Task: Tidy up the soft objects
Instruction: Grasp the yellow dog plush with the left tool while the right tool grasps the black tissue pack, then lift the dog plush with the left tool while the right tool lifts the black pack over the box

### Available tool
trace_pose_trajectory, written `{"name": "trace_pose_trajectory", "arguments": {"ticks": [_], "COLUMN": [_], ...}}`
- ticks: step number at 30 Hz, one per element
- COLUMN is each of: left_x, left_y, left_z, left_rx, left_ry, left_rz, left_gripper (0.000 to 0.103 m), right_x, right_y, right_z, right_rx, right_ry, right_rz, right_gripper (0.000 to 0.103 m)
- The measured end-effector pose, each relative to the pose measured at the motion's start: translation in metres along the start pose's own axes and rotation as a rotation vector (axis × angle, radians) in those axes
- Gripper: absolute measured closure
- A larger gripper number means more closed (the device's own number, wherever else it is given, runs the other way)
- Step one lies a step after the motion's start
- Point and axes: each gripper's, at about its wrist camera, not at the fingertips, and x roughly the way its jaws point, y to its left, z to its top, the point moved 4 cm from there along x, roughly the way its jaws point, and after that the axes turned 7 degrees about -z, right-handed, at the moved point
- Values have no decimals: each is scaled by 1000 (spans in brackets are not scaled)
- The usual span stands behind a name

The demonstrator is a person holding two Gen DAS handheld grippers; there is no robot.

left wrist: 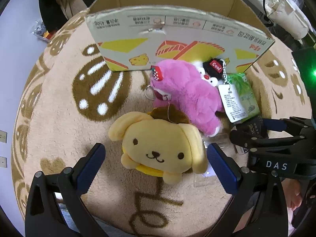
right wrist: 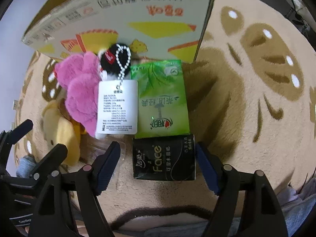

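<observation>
While both of my tools point down at the rug [left wrist: 65,118], I list the lot from largest to smallest.

1. Cardboard box [left wrist: 177,39]: open-topped, standing on the rug behind the pile; presumably the destination.
2. Pink plush [left wrist: 185,96]: lying against the box front, a small black plush [left wrist: 212,67] with a ball chain and white tag [left wrist: 232,102] resting on it.
3. Yellow dog plush [left wrist: 158,150]: face up on the rug, just in front of the pink one and touching it.
4. Green tissue pack [right wrist: 164,98]: flat, beside the tag, its far end at the box.
5. Black tissue pack [right wrist: 164,158]: flat, butted against the green pack's near edge.

Risks, as I judge them: the yellow dog's ear and the pink plush overlap, so a clamp may drag both; a clear wrapper under the pile by the right-hand finger could be pinched as well. The black pack is slick and flat, so pads may skid off its edges or nudge the green pack.

Tongs: left gripper [left wrist: 158,169] spread wide, straddling the yellow dog, one pad near its ear, nothing clamped. Right gripper [right wrist: 158,167] partly spread, astride the black pack, one pad at its edge, the other clear; not yet gripping.
</observation>
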Motion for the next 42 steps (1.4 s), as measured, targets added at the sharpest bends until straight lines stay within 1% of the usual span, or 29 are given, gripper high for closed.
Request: {"name": "trace_pose_trajectory", "arguments": {"ticks": [3,4,5,8,11,14,17,24,26,28,29,32,34,39,42], "left_x": [6,7,8,11,13,17,20,30,33,35,36,34,30,22,11], "left_y": [-1,-2,-2,-3,-2,1,2,10,12,12,12,13,16,28,29], "left_z": [-2,-2,-2,-2,-2,0,1,3,3,3,3,3,3,2,5], "left_rx": [2,5,7,2,-15,-27,-40,-79,-89,-95,-99,-107,-122,-181,-180], "left_ry": [20,24,27,34,41,48,50,72,79,85,89,71,54,20,-22], "left_rz": [1,3,6,-1,-8,-11,-22,-44,-54,-62,-68,-55,-32,-21,-12], "left_gripper": [2,2,2,2,2,2,2,5,6,13,13,17,19,20,20], "right_x": [7,8,9,10,11,12,5,4,4,3,2,-3,-7,-24,-38], "right_y": [0,0,1,3,-2,-2,-4,0,3,6,6,8,8,8,9], "right_z": [1,2,2,3,2,7,7,6,6,5,5,4,4,0,-4], "right_rx": [-1,-2,-3,-5,1,-2,-3,-14,-17,-21,-22,-26,-30,-40,-41], "right_ry": [20,21,20,11,3,1,0,-4,-5,-9,-12,-25,-41,-102,-155], "right_rz": [-8,-16,-23,-18,-6,-9,-11,-20,-22,-22,-22,-19,-21,-35,-35], "right_gripper": [25,30,33,34,34,34,34,34,34,34,34,34,34,34,34]}}
